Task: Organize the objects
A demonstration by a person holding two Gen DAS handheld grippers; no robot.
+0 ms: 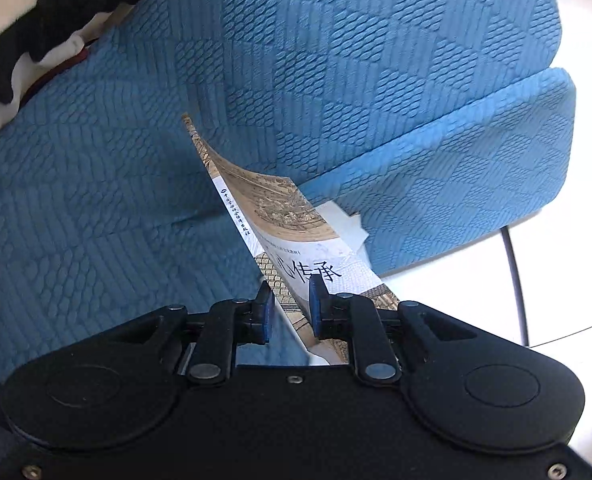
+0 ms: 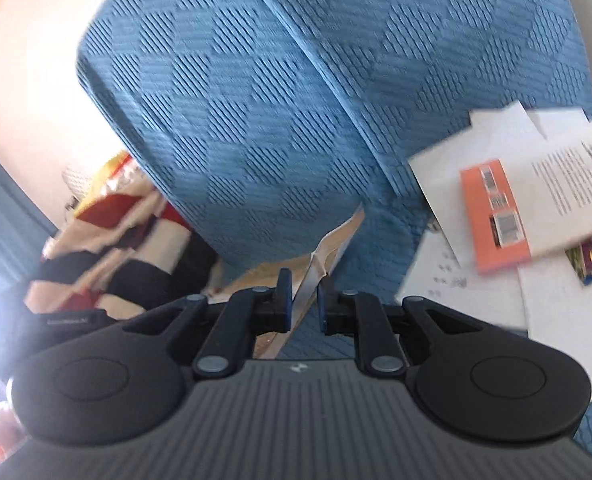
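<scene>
left hand-held gripper point(image 1: 289, 306) around book point(image 1: 279, 216), blue sofa point(image 1: 336, 60)

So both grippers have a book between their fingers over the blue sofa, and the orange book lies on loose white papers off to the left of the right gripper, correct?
Not quite: in the right wrist view the orange book lies on the white papers to the right of the right gripper, not the left. The left gripper has a book between its fingers over the blue sofa.
</scene>
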